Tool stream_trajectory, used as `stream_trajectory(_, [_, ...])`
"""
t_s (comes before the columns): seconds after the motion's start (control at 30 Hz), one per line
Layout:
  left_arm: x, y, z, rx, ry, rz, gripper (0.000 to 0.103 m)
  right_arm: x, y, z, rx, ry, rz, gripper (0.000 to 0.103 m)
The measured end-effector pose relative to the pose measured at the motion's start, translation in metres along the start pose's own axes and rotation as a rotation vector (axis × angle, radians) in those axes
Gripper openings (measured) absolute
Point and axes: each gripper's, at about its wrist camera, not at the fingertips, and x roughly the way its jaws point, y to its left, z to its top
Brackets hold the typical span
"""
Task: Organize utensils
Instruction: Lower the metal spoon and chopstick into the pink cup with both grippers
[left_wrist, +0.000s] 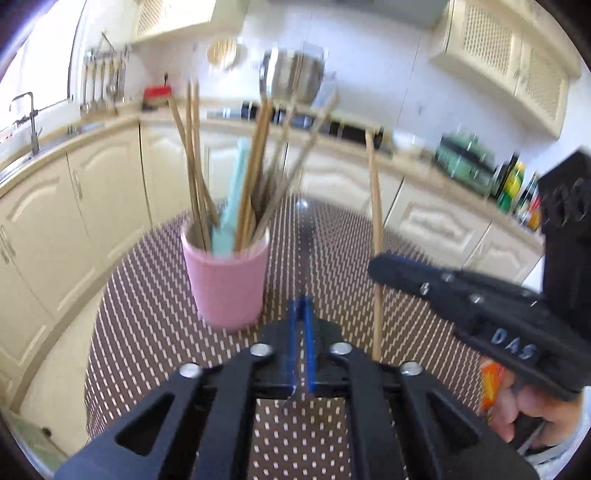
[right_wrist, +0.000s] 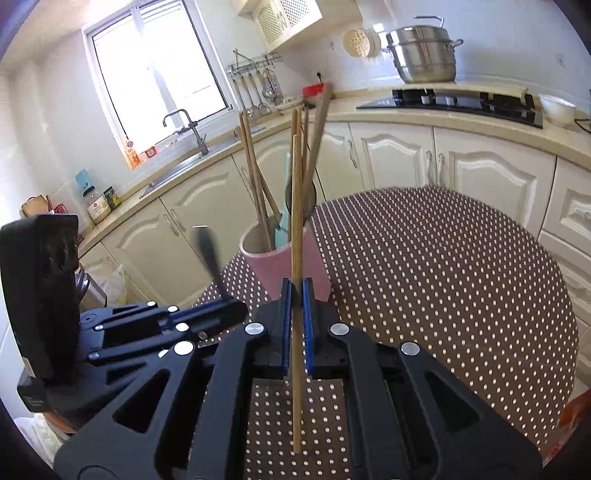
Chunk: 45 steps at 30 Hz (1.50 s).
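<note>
A pink cup (left_wrist: 227, 284) stands on the polka-dot table and holds several wooden chopsticks and a teal utensil (left_wrist: 232, 206). It also shows in the right wrist view (right_wrist: 280, 258). My right gripper (right_wrist: 297, 317) is shut on a single wooden chopstick (right_wrist: 296, 221), held upright just in front of the cup. In the left wrist view that chopstick (left_wrist: 376, 236) stands right of the cup, with the right gripper (left_wrist: 384, 271) around it. My left gripper (left_wrist: 303, 325) is shut and empty, near the cup's right side.
The round table (right_wrist: 461, 277) has a brown cloth with white dots. Cream kitchen cabinets (right_wrist: 399, 155) and a counter with a hob and a steel pot (right_wrist: 421, 51) run behind. A sink (right_wrist: 184, 162) sits under the window.
</note>
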Motion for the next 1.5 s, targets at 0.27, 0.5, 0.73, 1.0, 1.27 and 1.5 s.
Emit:
stream_trajectory(0.27, [-0.022, 0.021, 0.041, 0.0, -0.121, -0.064, 0.001, -0.001, 0.023, 0.042, -0.042, -0.104, 0.018, 0.006])
stream_trajectory(0.5, [-0.038, 0.036, 0.062, -0.026, -0.226, -0.079, 0.001, 0.009, 0.036, 0.072, -0.064, -0.2, 0.004, 0.006])
stream_trajectory(0.73, [-0.014, 0.054, 0.08, -0.042, -0.18, -0.04, 0.001, 0.022, 0.05, 0.091, -0.088, -0.308, -0.022, 0.006])
stream_trajectory(1.0, [0.026, 0.068, 0.07, -0.032, -0.066, -0.017, 0.001, 0.04, 0.049, 0.099, -0.079, -0.383, -0.058, 0.006])
stream_trajectory(1.27, [0.025, 0.076, 0.067, -0.057, -0.089, -0.019, 0.011, 0.061, 0.05, 0.09, -0.108, -0.342, -0.089, 0.006])
stream_trajectory(1.5, [0.016, 0.084, 0.062, -0.096, -0.119, 0.015, 0.046, 0.071, 0.045, 0.078, -0.116, -0.296, -0.101, 0.007])
